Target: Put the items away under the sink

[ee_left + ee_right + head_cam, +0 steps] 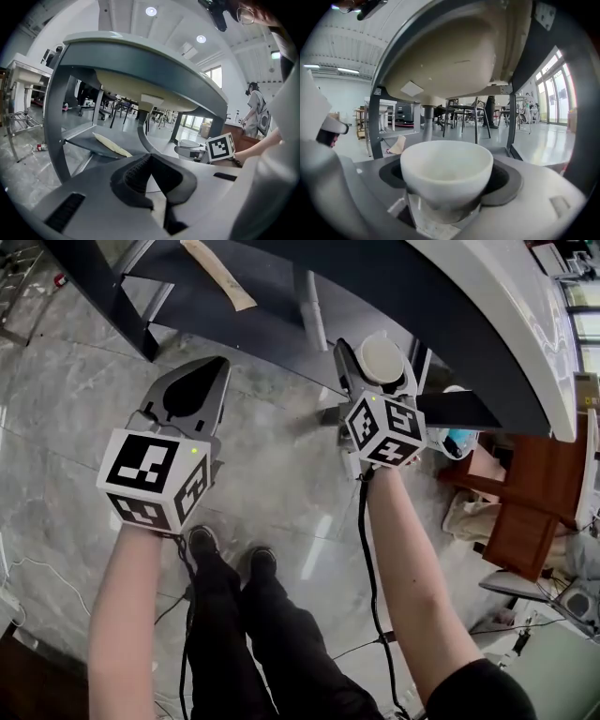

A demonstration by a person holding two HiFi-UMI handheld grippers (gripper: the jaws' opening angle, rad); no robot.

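Note:
My right gripper (pixel 379 373) is shut on a white bowl (pixel 382 359), held just in front of the dark shelf (pixel 272 296) under the sink (pixel 487 306). In the right gripper view the bowl (pixel 446 169) fills the space between the jaws, with the cream underside of the basin (pixel 440 61) and its drain pipe (pixel 426 123) above and behind. A flat beige item (pixel 217 274) lies on the shelf, and the left gripper view shows this beige item (pixel 111 145) too. My left gripper (pixel 212 371) hovers over the floor left of the bowl, shut and empty (pixel 150 157).
The sink stand's dark frame leg (pixel 103 292) drops to the grey tiled floor (pixel 272 474) at upper left. A brown wooden cabinet (pixel 516 498) and a blue-and-white object (pixel 457 441) sit at right. My shoes (pixel 230 554) and a cable (pixel 367 559) are below the grippers.

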